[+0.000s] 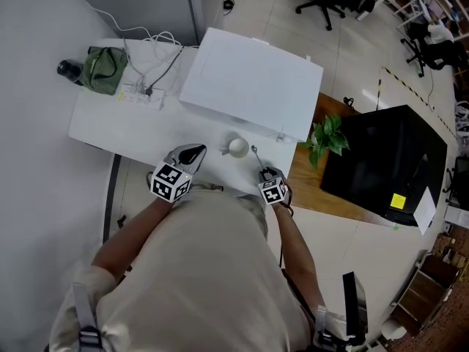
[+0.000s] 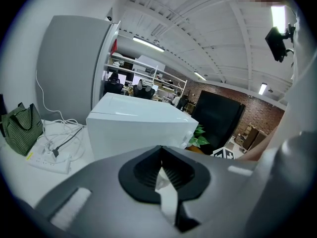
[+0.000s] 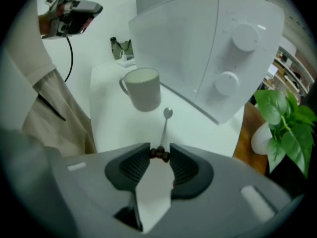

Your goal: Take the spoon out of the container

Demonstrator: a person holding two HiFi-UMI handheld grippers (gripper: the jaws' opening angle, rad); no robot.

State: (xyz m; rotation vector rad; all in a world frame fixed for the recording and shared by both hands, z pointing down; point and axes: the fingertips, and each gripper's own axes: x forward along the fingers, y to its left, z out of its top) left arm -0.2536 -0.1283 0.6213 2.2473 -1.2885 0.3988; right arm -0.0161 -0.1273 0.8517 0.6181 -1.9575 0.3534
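While clamped by its handle in the right hand-held gripper (image 3: 159, 153), spoon (image 3: 165, 123) near mug (image 3: 143, 89), outside it.

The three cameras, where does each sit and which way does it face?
Head view: on the person's head, steeply down onto the white table; torso, both forearms show.
Left gripper view: on the left gripper, facing the white appliance; its shut jaws show.
Right gripper view: on the right gripper, facing the mug; jaws hold the spoon.
Shared: both gripper views show the appliance.
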